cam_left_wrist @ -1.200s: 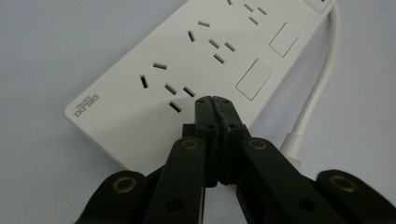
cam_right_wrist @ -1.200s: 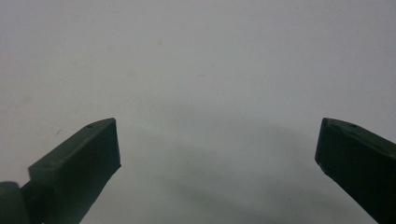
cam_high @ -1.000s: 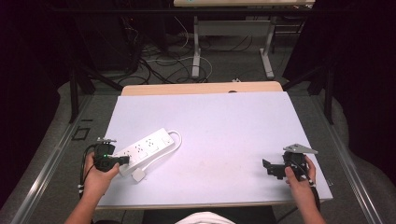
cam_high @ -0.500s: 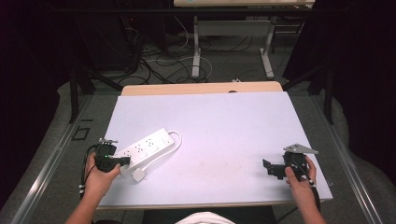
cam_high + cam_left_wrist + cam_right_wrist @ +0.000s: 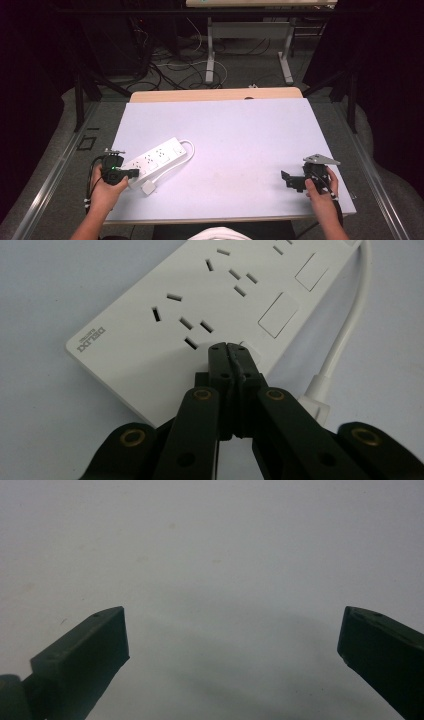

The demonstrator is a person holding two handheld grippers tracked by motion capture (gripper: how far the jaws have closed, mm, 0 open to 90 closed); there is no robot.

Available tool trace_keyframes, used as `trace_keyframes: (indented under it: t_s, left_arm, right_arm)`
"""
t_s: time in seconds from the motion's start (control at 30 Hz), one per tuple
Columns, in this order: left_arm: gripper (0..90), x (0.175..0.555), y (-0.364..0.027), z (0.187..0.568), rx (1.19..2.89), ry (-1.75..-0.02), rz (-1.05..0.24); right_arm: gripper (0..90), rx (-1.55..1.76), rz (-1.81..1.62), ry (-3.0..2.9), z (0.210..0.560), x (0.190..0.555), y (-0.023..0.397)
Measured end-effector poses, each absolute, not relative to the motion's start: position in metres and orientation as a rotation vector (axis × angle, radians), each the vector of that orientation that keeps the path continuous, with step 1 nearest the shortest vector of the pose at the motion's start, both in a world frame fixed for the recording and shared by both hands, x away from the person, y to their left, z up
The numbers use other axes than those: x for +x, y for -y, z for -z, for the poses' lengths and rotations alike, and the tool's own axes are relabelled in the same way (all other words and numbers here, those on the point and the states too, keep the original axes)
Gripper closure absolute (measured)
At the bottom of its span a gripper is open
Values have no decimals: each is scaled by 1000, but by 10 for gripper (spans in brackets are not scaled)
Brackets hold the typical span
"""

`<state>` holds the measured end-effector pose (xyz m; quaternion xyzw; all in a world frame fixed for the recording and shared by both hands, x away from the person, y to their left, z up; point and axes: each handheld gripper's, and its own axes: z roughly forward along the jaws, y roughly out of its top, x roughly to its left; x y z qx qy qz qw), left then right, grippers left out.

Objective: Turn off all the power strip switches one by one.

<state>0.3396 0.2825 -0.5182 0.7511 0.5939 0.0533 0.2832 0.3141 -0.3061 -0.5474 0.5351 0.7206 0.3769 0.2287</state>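
A: What's the setting?

B: A dim room with cables on the floor beyond a table (image 5: 225, 145) topped with a pale sheet. A person sits at the near edge, a gripper in each hand.

A: What lies on the table?

B: A white power strip (image 5: 156, 159) at the near left, set slantwise, its sockets facing up. Its white cord (image 5: 187, 150) loops round from the far end and runs back along the strip's side to a plug (image 5: 148, 187) lying just in front of the strip.

A: And the left gripper (image 5: 131, 173)?

B: It sits at the strip's near end. In the left gripper view its jaws are pressed together with nothing between them, and the closed tip (image 5: 231, 356) is over the strip (image 5: 200, 315) by the nearest switch. Whether it touches the plastic, I cannot tell. The cord (image 5: 345, 335) passes on the right of that view.

A: The right gripper (image 5: 289, 180)?

B: Well apart from the strip, at the near right of the table, pointing left over bare sheet. The right gripper view shows its jaws spread wide, with only the pale surface between them.
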Motion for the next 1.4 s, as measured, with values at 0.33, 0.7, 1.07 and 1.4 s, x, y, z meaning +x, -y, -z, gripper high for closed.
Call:
trace_keyframes:
  t_s: [0.33,0.7,1.07,1.4]
  left_arm:
    - [900,339,-282,519,1994,-1588,-150]
    - [900,340,-280,518,1987,-1572,-158]
    - [726,332,-290,512,1871,-1540,-207]
    - [488,320,-294,509,1737,-1471,-282]
  right_arm:
    - [0,1476,-1037,-1983,547,314,307]
    - [0,1481,-1040,-1979,547,314,307]
    - [0,1479,-1043,-1974,547,314,308]
    - [0,1479,-1041,-1976,547,314,307]
